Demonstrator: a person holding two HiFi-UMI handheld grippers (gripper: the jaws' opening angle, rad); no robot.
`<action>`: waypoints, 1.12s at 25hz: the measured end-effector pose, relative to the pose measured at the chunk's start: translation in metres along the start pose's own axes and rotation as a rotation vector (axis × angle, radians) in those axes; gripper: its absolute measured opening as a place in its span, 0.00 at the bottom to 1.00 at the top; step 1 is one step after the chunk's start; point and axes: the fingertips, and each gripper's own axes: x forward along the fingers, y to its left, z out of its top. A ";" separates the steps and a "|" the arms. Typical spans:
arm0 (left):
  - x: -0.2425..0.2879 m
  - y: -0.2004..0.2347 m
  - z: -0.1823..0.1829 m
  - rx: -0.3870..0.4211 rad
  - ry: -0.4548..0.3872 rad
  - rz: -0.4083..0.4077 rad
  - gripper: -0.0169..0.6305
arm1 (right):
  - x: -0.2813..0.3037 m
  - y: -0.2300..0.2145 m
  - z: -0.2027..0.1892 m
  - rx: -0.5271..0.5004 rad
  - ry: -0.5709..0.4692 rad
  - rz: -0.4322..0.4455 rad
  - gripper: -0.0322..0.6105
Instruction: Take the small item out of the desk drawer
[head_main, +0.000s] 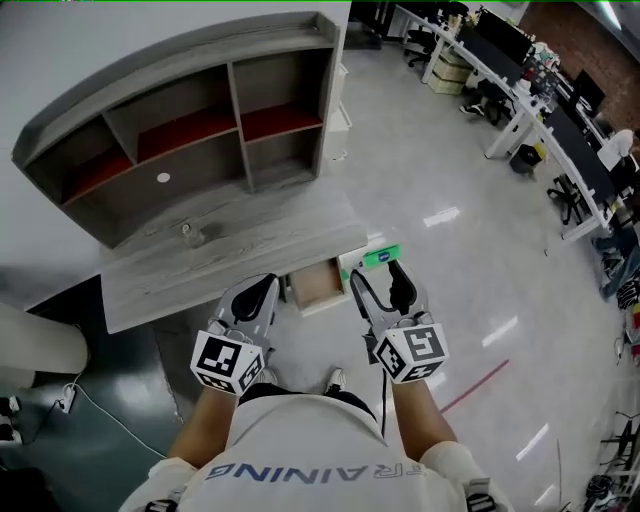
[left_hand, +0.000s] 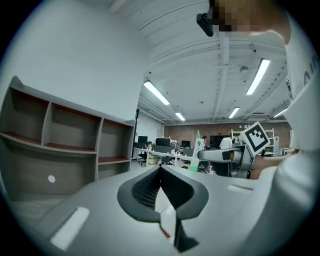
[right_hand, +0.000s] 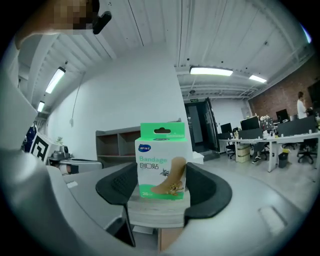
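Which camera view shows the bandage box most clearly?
The right gripper view: the bandage box faces the camera between the jaws, print readable. The head view shows only its green top; the left gripper view, a distant sliver.

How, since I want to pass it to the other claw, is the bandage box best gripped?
Probably by its upper side faces, from above: the bandage box stands upright, and the right claw clamps only its lower sides.

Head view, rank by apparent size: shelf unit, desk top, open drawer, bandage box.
1. shelf unit
2. desk top
3. open drawer
4. bandage box, only partly visible; it is nearer the camera than the drawer, yet looks smaller.
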 end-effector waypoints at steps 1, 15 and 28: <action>-0.002 0.000 0.005 0.005 -0.013 -0.005 0.03 | -0.002 0.003 0.006 -0.005 -0.014 -0.002 0.54; -0.005 -0.003 0.023 0.024 -0.065 -0.027 0.03 | -0.012 0.007 0.027 -0.043 -0.055 -0.031 0.54; -0.005 -0.002 0.022 0.012 -0.060 -0.022 0.03 | -0.008 0.008 0.024 -0.036 -0.045 -0.030 0.54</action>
